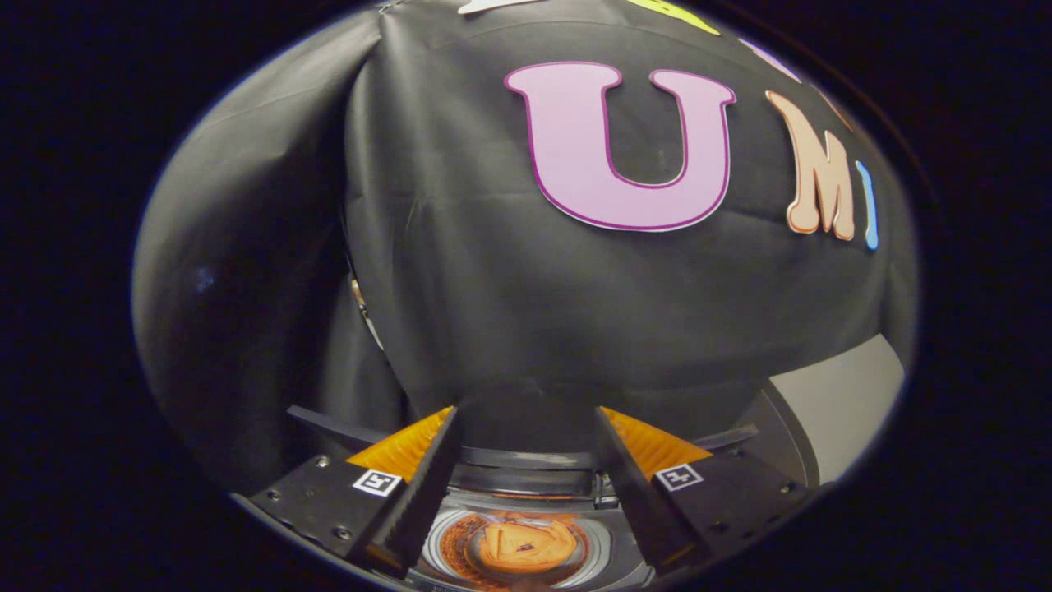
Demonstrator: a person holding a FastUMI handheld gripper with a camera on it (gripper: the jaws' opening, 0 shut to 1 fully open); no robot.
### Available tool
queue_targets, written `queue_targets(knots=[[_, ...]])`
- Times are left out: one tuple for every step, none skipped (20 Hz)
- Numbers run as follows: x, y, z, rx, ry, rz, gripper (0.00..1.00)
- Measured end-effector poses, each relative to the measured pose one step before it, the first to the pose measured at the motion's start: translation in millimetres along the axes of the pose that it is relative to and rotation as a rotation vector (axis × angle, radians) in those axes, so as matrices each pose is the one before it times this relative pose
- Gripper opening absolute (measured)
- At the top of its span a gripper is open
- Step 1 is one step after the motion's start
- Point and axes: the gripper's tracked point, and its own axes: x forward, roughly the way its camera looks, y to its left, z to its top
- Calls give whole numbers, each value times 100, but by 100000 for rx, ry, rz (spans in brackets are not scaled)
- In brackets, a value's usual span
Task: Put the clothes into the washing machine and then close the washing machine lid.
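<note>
A: Where's your claw rn?

B: My gripper (526,427) is up high, fingers spread wide, nothing between them. Pointed mostly at the booth's black cloth wall (493,271), so I'm looking over the washing machine (526,473), not into it.

A: And the clothes?

B: Orange bundle (526,544) sits low between my fingers, inside what looks like the round drum opening. Can't tell 100% if it's fully down in the tub or just on the rim, since that part of the view is cramped.

A: So why hold it open and raised?

B: My guess: clothes are already dropped, so no reason to clench. Open fingers also suit pushing or hooking a lid next.

A: See the lid?

B: Not sure. There's a dark curved edge just beyond the fingertips, prob the machine's back rim or the lid itself, can't say which. Pale panel (838,403) off to my right, beside the cloth.

A: What's left then?

B: Lid closing, I'd judge. Risk: cloth poking over the rim and catching under it.
</note>
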Motion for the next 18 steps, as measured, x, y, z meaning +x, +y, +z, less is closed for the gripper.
queue_targets(knots=[[-445,27,-90,-445,-184,101,96],[-410,-23,-226,-483,-204,227,96],[-408,93,-327,-345,-337,578,96],[-365,128,-301,519,-760,858,96],[-29,67,-216,869,-284,1426,96],[-430,101,-351,686,12,1409,96],[-571,149,-636,361,851,1074,96],[-813,145,-670,-325,293,736,96],[-442,151,-324,-316,-272,485,96],[-222,24,-377,-249,-597,676,96],[-321,100,-306,194,-556,960,97],[-294,2,-616,378,514,1024,97],[-416,17,-594,650,795,584,97],[-663,-7,-232,-23,-458,-164,97],[-699,159,234,-352,-3069,941,97],[-485,163,136,-336,-2582,1056,96],[-825,297,137,-143,-1826,1919,94],[-666,128,3,166,-2116,648,93]])
